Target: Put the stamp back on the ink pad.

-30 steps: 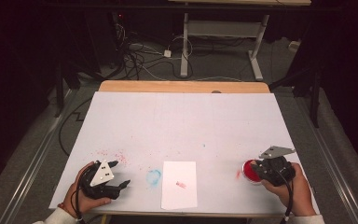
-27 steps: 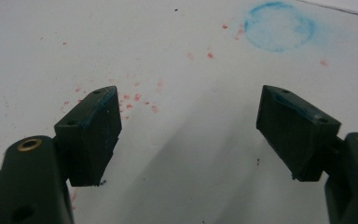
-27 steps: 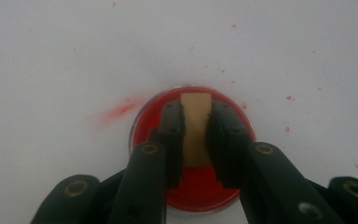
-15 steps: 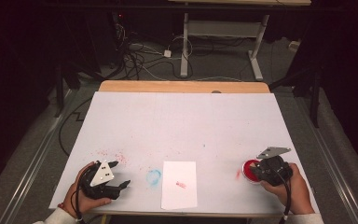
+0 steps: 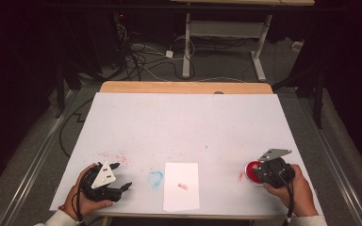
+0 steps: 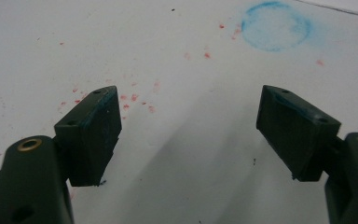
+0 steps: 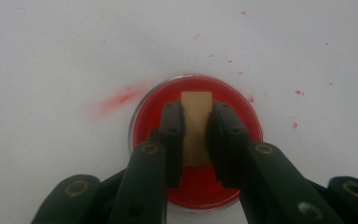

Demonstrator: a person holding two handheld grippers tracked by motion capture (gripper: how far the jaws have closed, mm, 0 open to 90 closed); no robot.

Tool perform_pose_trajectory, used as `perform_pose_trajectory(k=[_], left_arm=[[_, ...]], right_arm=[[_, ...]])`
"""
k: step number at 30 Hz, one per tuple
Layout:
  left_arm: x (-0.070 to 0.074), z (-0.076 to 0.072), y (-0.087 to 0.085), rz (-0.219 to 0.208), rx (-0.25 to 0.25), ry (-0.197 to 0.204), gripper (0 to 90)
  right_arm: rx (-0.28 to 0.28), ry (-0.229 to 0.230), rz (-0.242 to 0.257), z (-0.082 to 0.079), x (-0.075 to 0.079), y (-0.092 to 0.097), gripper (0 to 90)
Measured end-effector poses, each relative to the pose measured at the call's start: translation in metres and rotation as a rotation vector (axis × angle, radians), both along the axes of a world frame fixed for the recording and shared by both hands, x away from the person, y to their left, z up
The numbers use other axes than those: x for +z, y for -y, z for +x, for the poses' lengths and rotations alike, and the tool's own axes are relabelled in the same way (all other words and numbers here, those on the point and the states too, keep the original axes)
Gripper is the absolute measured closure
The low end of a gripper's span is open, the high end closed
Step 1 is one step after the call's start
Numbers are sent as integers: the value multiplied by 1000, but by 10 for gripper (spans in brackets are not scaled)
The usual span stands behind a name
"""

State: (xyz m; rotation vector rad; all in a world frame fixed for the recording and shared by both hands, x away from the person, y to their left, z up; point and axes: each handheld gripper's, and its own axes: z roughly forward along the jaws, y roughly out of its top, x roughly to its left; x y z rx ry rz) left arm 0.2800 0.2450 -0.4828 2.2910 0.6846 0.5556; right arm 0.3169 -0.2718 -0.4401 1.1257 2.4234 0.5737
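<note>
A round red ink dish [image 5: 250, 168] sits near the table's front right. My right gripper [image 5: 260, 173] points down into it, shut on a small tan wooden block [image 7: 196, 100] whose far end rests on the red surface [image 7: 149, 116]. The right gripper's [image 7: 196, 111] jaws press the block's two sides. At the front left, my left gripper [image 5: 122, 175] hovers low over the white tabletop [image 5: 184, 127]. In the left gripper view its jaws [image 6: 189, 95] stand wide open with nothing between them.
A white sheet [image 5: 180, 176] with a small red mark [image 5: 183, 186] lies at the front centre. A blue ring stain [image 5: 155, 178] [image 6: 276, 25] is left of it. Red specks [image 5: 115, 155] and a red smear [image 5: 241, 175] mark the cover. Desk legs and cables lie beyond the far edge.
</note>
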Motion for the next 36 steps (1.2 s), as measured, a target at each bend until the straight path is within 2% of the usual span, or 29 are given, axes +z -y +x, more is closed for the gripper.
perform_pose_trajectory(k=[5,9,14,15,18,19,20,21,22,25,30,36], left_arm=[[0,0,0,2,-1,-2,213],[-1,1,1,3,-2,-6,213],[-1,1,1,4,-2,-7,213],[-1,1,1,4,-2,-7,213],[-1,1,1,2,-1,-8,213],[-1,1,1,3,-1,-8,213],[-1,1,1,3,-1,-8,213],[-1,1,1,3,-1,-7,213],[-1,1,1,3,-2,-7,213],[-1,1,1,3,0,-7,213],[-1,2,1,3,0,-7,213],[-1,1,1,4,0,-7,213]], right_arm=[[5,7,-15,0,0,-1,763],[-5,-2,17,1,1,2,759],[-11,-5,52,1,3,4,686],[-7,4,49,1,4,4,666],[16,55,83,-3,13,4,632],[29,92,84,-5,17,3,626],[29,92,84,-5,17,3,626],[42,125,94,-7,20,1,610],[42,125,94,-7,20,1,610],[69,182,110,-10,24,-2,594],[92,251,143,-13,29,-5,580],[113,302,185,-16,33,-10,514]])
